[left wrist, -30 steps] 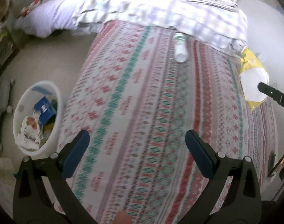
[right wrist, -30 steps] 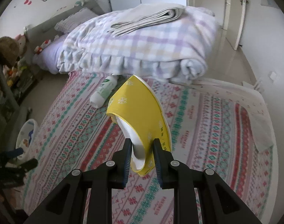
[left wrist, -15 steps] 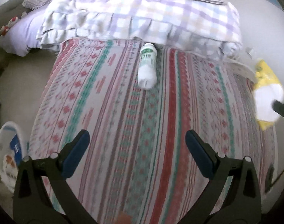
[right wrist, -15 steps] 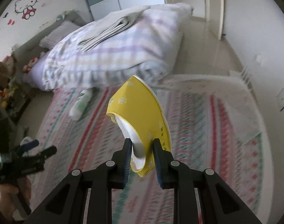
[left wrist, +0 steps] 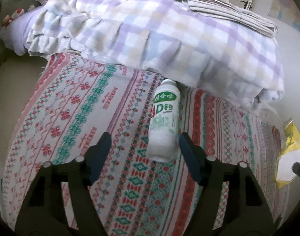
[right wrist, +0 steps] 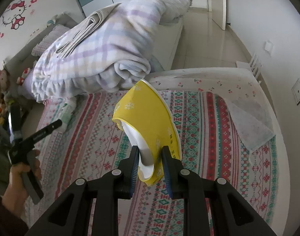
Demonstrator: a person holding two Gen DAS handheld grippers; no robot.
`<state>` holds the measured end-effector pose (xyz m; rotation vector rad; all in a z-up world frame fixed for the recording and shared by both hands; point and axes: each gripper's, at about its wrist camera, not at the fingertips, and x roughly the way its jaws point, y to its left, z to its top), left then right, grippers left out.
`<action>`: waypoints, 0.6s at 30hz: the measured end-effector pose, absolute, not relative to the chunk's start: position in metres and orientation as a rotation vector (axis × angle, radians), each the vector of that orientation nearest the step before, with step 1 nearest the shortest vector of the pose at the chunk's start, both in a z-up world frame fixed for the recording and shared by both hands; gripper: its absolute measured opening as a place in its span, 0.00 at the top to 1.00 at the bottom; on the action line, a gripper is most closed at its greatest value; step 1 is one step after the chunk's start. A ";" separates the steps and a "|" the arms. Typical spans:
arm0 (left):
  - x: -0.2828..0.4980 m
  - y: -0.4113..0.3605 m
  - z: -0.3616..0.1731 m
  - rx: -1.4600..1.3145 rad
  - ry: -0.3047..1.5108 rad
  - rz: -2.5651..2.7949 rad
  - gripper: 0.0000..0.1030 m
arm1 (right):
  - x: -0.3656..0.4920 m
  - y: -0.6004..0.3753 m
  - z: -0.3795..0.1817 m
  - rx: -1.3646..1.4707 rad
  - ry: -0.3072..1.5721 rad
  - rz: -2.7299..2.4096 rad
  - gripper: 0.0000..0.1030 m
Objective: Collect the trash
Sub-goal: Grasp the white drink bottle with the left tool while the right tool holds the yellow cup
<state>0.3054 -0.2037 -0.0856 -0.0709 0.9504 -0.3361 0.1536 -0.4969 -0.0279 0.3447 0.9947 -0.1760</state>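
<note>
A white drink bottle (left wrist: 163, 122) with a green label lies on the patterned bedsheet (left wrist: 81, 118), its cap toward the plaid blanket. My left gripper (left wrist: 146, 149) straddles the bottle's base with its jaws closing. The right finger (left wrist: 189, 157) is next to the bottle, while the left finger stands well apart from it. My right gripper (right wrist: 150, 163) is shut on a squashed yellow paper cup (right wrist: 150, 122) with a white inside, held above the bed. That cup (left wrist: 289, 151) also shows at the right edge of the left wrist view. In the right wrist view, the left gripper (right wrist: 41, 131) reaches toward the bottle (right wrist: 68, 110).
A folded plaid blanket (left wrist: 169, 29) with a folded grey cloth (left wrist: 228, 9) on top lies just behind the bottle. A white cloth (right wrist: 250, 123) rests on the bed's right side. Plush toys (right wrist: 0, 90) crowd the left, and tiled floor (right wrist: 205, 35) lies beyond the bed.
My left gripper has travelled up the bed to the bottle, which now lies between its fingers, and its jaws have narrowed. The right gripper has shifted, still gripping the yellow cup.
</note>
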 end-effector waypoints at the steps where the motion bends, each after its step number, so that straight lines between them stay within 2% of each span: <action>1: 0.307 -0.203 -0.087 -0.083 0.951 -0.352 0.38 | 0.154 -0.498 -0.028 0.344 0.995 -0.178 0.77; 5: 0.309 -0.211 -0.093 -0.099 0.979 -0.419 0.49 | 0.154 -0.499 -0.031 0.356 1.004 -0.183 0.77; 7: 0.310 -0.220 -0.098 -0.064 0.994 -0.434 0.58 | 0.157 -0.497 -0.032 0.367 1.008 -0.176 0.77; 8: 0.309 -0.224 -0.099 -0.049 0.997 -0.440 0.67 | 0.157 -0.495 -0.032 0.366 1.008 -0.172 0.77; 18: 0.266 -0.217 -0.071 -0.029 0.955 -0.463 0.67 | 0.154 -0.471 -0.013 0.330 0.980 -0.157 0.77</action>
